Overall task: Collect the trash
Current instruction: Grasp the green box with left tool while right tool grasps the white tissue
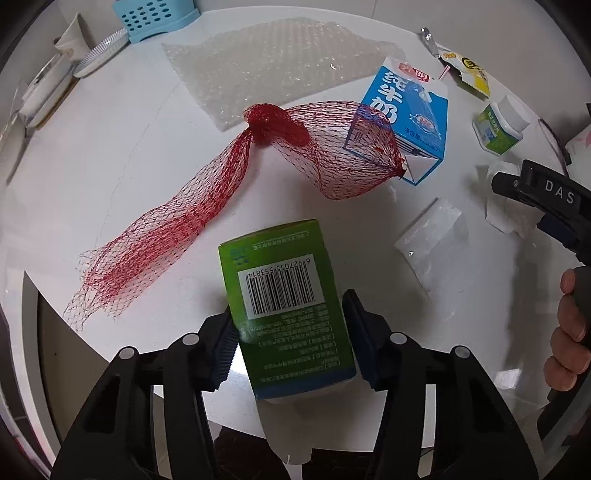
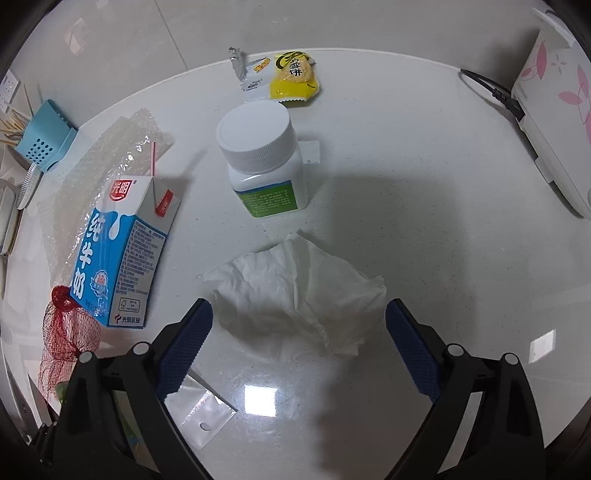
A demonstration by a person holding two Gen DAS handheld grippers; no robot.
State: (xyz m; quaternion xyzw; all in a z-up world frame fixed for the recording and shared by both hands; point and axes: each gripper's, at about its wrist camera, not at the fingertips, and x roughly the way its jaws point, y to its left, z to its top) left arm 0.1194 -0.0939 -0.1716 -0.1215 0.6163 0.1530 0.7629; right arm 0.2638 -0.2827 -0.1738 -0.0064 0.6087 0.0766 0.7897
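Note:
A green carton with a barcode (image 1: 284,295) sits between the pads of my left gripper (image 1: 291,343), which press on both of its sides just above the white table (image 1: 110,147). A crumpled white tissue (image 2: 299,291) lies on the table between the fingers of my right gripper (image 2: 299,317), which stands open around it without touching. Other trash lies around: a red mesh net (image 1: 229,184), a blue and white milk carton (image 2: 118,251) with a straw, a white pill bottle (image 2: 262,158), a yellow snack wrapper (image 2: 291,77) and a clear plastic bag (image 1: 432,240).
A bubble wrap sheet (image 1: 273,66) lies at the back, with a blue perforated holder (image 1: 155,18) behind it. A white appliance with pink flowers (image 2: 554,110) and its black cord stand at the right. The table's rounded edge runs close to the left gripper. A person's hand (image 1: 569,332) shows at the right.

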